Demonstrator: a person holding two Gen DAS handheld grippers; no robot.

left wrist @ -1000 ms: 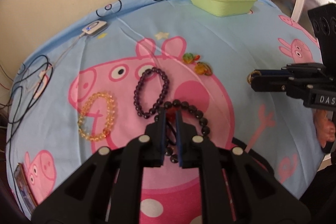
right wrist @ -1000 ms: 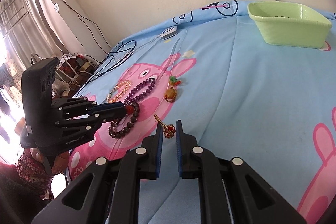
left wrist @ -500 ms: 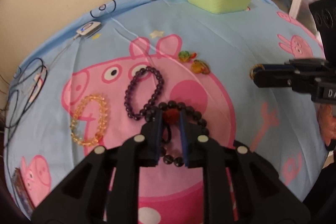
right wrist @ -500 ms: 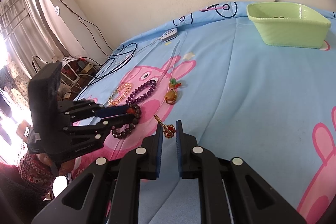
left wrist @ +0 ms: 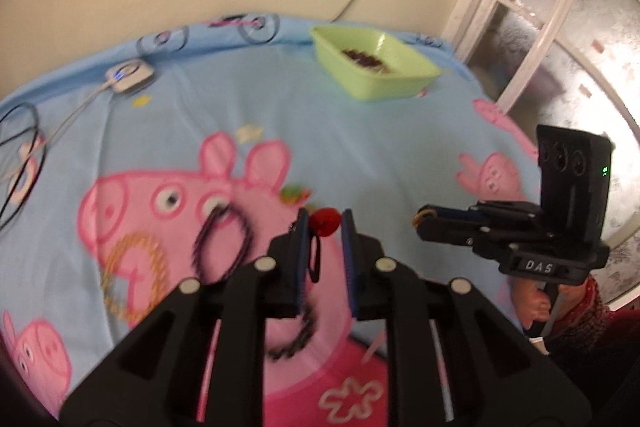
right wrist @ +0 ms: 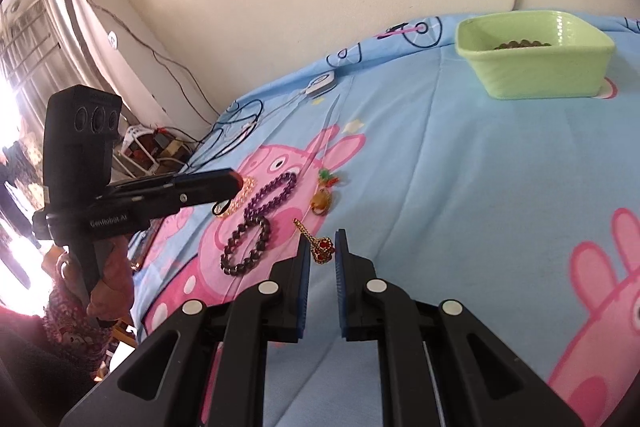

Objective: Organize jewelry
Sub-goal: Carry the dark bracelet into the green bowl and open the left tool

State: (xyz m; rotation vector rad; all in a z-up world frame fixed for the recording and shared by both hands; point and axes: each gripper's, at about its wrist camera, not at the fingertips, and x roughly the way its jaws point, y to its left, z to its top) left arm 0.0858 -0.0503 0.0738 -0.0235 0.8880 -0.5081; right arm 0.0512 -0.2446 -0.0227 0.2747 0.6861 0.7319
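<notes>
One string of dark beads already lies in the green tray (right wrist: 536, 67) at the far side of the bed, so a small part of the job looks done. Most of it is left. The left gripper (left wrist: 324, 227) pinches a red bead (left wrist: 326, 221) between its tips, and a black cord hangs from it. In the right view the dark bracelet (right wrist: 244, 247) lies on the sheet just below that gripper; whether any of it is off the sheet is hard to tell. On the pig sheet (right wrist: 480, 187) wait the purple bracelet (right wrist: 274, 193), the yellow bracelet (right wrist: 242, 197), the orange charm (right wrist: 322, 203) with its green bit, and the gold and red charm (right wrist: 322, 249). The right gripper (right wrist: 322, 247) is clenched shut and holds nothing; the gold and red charm lies on the sheet just past its tips. For words, the left gripper's body reads "GenRobot.AI" and the right gripper's body reads "DAS". I guess the bead goes to the tray next.
</notes>
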